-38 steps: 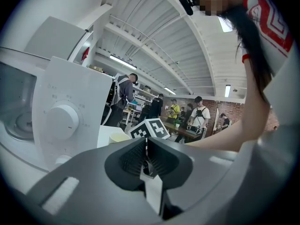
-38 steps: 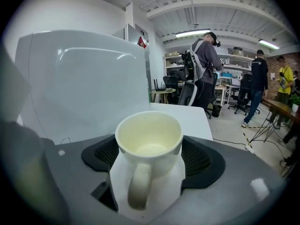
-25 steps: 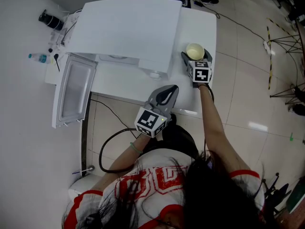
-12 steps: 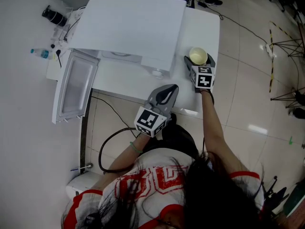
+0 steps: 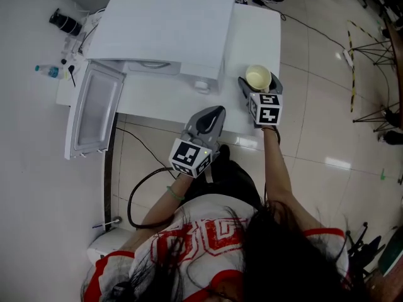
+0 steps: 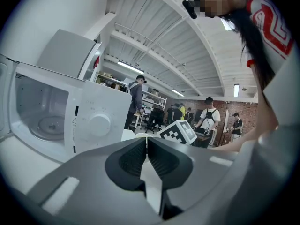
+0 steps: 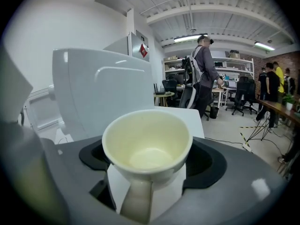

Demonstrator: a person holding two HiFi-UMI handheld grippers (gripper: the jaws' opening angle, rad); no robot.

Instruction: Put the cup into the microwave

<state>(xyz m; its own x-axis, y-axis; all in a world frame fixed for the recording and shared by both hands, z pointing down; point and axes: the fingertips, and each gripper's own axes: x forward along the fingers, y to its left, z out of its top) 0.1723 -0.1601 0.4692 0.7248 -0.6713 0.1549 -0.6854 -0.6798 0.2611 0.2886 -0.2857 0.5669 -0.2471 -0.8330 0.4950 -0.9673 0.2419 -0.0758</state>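
Observation:
A cream cup (image 5: 258,77) is held between the jaws of my right gripper (image 5: 259,82), to the right of the white microwave (image 5: 164,30) and over the white table (image 5: 259,38). In the right gripper view the empty cup (image 7: 147,146) sits upright, its handle toward the camera, with the right gripper (image 7: 149,165) shut on it. The microwave door (image 5: 94,115) hangs open at the left. My left gripper (image 5: 210,116) is shut and empty in front of the microwave. The left gripper view shows the open cavity (image 6: 42,116) and the dial (image 6: 99,124) beyond the left gripper (image 6: 146,150).
A small bottle (image 5: 49,72) and a black object (image 5: 66,24) lie on the table left of the microwave. A black cable (image 5: 141,187) loops on the tiled floor below the door. Several people (image 7: 206,74) stand by desks in the background.
The right gripper has drawn the cup back from beside the microwave toward the table's front edge. The left gripper has barely moved.

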